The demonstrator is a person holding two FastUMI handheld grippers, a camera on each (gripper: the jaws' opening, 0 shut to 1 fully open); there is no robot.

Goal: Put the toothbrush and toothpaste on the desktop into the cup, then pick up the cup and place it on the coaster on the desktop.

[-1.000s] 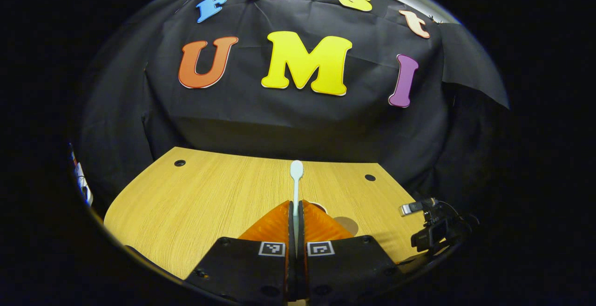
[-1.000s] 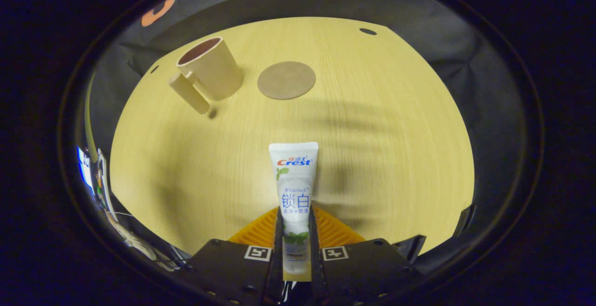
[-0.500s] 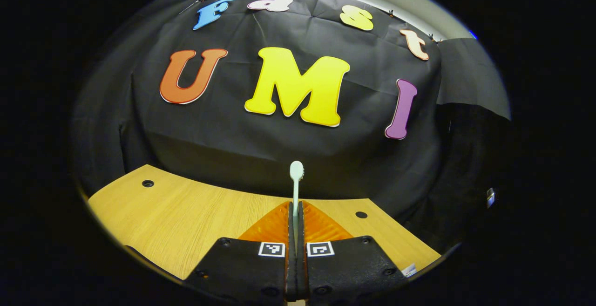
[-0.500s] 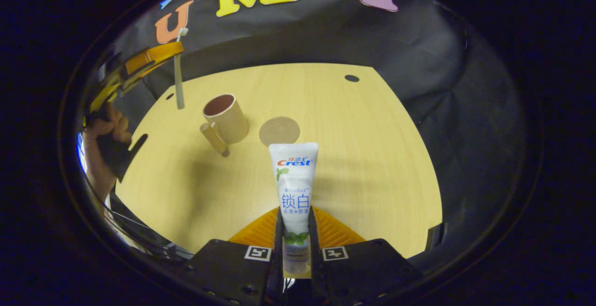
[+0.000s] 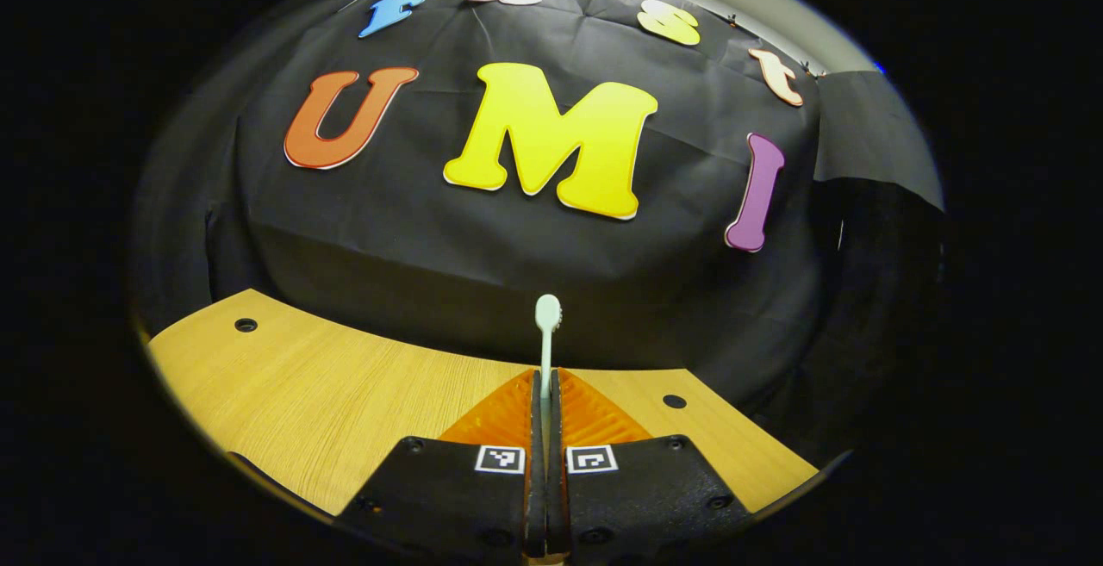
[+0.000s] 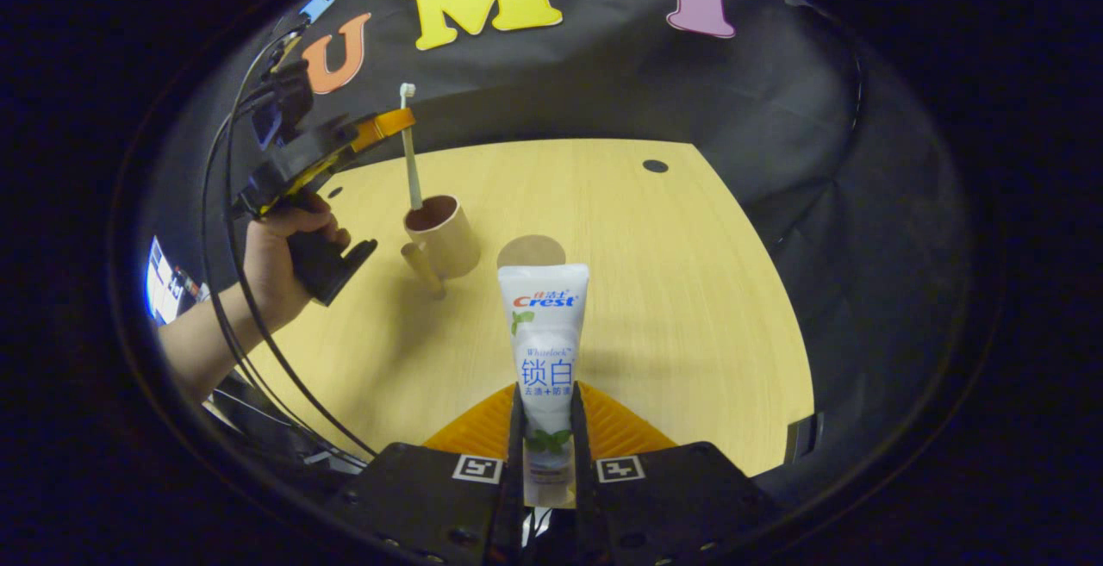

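Note:
In the left gripper view my left gripper [image 5: 545, 376] is shut on a pale toothbrush [image 5: 547, 333], head pointing away. The right gripper view shows that same left gripper [image 6: 398, 121], held in a hand [image 6: 280, 251], keeping the toothbrush [image 6: 410, 157] upright with its lower end at the mouth of the tan cup [image 6: 444, 237]. My right gripper [image 6: 546, 389] is shut on a white toothpaste tube [image 6: 544, 333], raised above the desk. The round brown coaster [image 6: 531, 250] lies just right of the cup, partly hidden behind the tube.
The wooden desk [image 6: 672, 290] has small dark holes near its far corners [image 6: 655, 165]. Black cloth walls close in the back and sides. Cables [image 6: 241, 307] hang by the forearm at the left edge.
The left gripper carried the toothbrush rightward until its lower end reached the cup's mouth. The right gripper has moved little, still holding the tube.

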